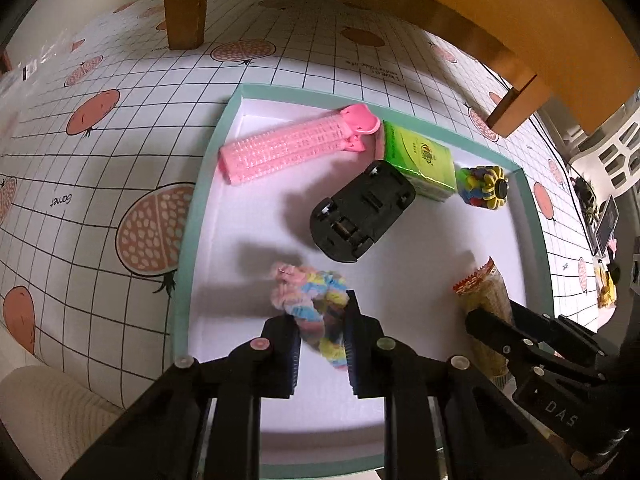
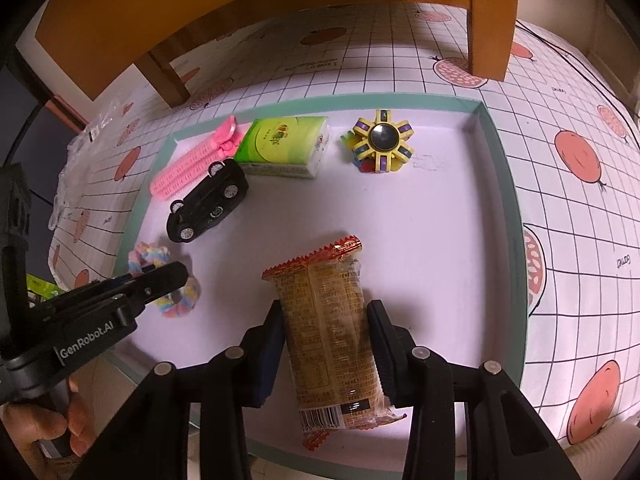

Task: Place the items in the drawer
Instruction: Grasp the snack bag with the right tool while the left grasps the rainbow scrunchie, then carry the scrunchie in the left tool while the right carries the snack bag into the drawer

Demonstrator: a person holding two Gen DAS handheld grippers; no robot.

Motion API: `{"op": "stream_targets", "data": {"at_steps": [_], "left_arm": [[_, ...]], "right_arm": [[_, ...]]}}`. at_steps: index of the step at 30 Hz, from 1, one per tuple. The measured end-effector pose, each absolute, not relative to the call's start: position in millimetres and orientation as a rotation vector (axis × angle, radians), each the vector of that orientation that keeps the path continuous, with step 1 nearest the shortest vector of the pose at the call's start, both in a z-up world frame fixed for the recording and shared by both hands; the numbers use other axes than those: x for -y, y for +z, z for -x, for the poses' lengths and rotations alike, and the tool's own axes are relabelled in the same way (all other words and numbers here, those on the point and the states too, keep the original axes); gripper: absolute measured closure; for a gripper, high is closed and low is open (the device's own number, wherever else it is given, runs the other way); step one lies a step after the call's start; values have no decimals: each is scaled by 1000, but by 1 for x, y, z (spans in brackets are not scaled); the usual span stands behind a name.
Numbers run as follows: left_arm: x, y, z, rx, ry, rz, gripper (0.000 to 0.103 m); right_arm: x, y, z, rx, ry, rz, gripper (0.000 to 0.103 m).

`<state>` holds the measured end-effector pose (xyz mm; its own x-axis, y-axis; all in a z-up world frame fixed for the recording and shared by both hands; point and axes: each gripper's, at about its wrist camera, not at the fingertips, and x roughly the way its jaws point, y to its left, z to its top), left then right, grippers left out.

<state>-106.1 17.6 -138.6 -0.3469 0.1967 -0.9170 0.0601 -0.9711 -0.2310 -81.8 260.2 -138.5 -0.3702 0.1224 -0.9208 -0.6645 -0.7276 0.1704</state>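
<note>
Pastel scrunchie [image 1: 316,316] sits low and centre in the left wrist view, inside the teal-rimmed tray [image 1: 188,216], and the left gripper [image 1: 320,344] is clamped onto it. Over in the right wrist view, the right gripper [image 2: 326,344] squeezes the snack packet [image 2: 332,328] at bottom centre. Black toy car [image 2: 208,204] lies overturned at middle left.

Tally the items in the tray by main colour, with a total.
Pink: 1, hair clip
Green: 1, tissue pack
Black: 1, toy car
Yellow: 1, spinner
Pastel mix: 1, scrunchie
Brown and red: 1, snack pack
Total: 6
</note>
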Motion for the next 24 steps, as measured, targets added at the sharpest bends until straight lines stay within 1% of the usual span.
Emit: {"op": "stream_targets", "data": {"at_steps": [7, 14, 24], "left_arm": [[-15, -137, 104, 386, 2494, 1722, 84], [-5, -126, 92, 423, 2511, 1657, 84], [-4, -99, 87, 465, 2553, 1541, 84]], "right_arm": [[-261, -138, 81, -762, 2124, 1353, 61], [-262, -135, 75, -801, 2122, 1323, 62], [-255, -102, 65, -819, 2199, 1199, 62]]}}
